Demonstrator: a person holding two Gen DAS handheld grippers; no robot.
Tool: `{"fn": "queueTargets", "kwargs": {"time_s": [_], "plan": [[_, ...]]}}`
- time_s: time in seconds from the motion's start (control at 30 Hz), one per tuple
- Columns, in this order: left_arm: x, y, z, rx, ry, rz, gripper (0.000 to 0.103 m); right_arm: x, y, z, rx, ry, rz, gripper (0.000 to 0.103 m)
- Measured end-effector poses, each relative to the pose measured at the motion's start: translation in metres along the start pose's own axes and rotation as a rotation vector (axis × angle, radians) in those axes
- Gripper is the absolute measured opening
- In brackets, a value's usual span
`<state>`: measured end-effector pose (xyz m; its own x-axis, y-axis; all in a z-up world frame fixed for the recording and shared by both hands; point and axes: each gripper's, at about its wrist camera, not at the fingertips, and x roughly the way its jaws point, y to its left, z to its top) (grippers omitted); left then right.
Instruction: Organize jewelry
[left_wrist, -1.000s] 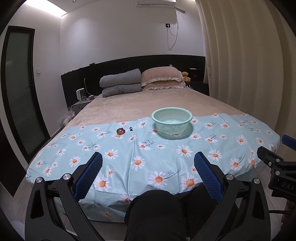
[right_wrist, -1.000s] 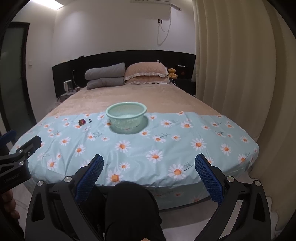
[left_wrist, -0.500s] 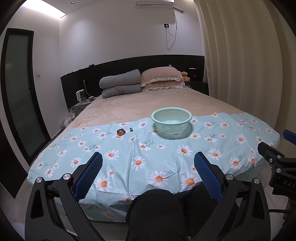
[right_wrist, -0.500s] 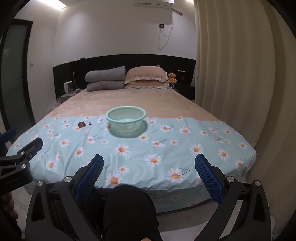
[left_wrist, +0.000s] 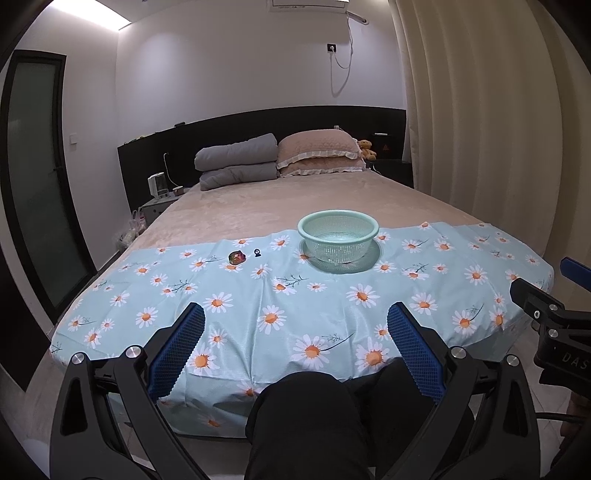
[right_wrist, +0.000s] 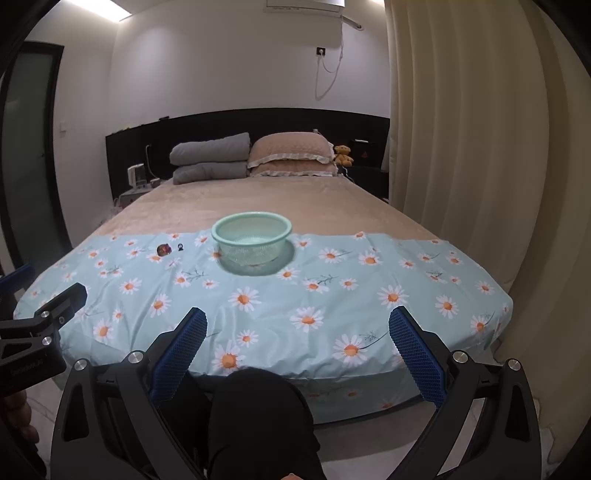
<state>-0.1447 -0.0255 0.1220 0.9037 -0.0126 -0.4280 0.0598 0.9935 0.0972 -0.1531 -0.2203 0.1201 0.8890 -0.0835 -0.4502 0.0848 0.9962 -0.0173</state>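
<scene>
A mint-green mesh basket (left_wrist: 338, 236) (right_wrist: 252, 237) stands on a daisy-print cloth (left_wrist: 295, 302) (right_wrist: 280, 295) across the foot of the bed. Left of the basket lie a small reddish multicoloured jewel (left_wrist: 236, 257) (right_wrist: 163, 250) and a tiny dark ring-like piece (left_wrist: 258, 253) (right_wrist: 180, 247). My left gripper (left_wrist: 295, 325) is open and empty, held off the bed's near edge. My right gripper (right_wrist: 297, 325) is open and empty too, beside it to the right. Both are far short of the jewelry.
The person's dark-clothed knees (left_wrist: 303, 413) (right_wrist: 258, 413) sit below the grippers. Pillows (left_wrist: 317, 155) and folded grey bedding (left_wrist: 236, 162) lie at the headboard. Curtains (left_wrist: 498, 129) hang on the right, a nightstand (left_wrist: 159, 201) and door (left_wrist: 33, 177) stand on the left.
Both views have shifted slightly upward and back, so the bed sits a little lower in frame. The jewelry and basket have not moved. Both grippers stay open.
</scene>
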Motion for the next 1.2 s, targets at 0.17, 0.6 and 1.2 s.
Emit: {"fn": "queueTargets", "kwargs": {"time_s": [0.17, 0.6, 1.2], "plan": [[-0.0013, 0.0005, 0.0004, 0.003, -0.003, 0.002, 0.097, 0.0, 0.0008, 0.0003, 0.007, 0.003, 0.003, 0.095], [-0.0027, 0.0016, -0.0009, 0.002, -0.001, 0.001, 0.097, 0.0005, 0.0011, 0.0014, 0.006, 0.002, 0.015, 0.095], [-0.0019, 0.0017, 0.0008, 0.009, 0.005, -0.019, 0.097, 0.0021, 0.0008, 0.0006, 0.008, 0.008, 0.015, 0.095]]}}
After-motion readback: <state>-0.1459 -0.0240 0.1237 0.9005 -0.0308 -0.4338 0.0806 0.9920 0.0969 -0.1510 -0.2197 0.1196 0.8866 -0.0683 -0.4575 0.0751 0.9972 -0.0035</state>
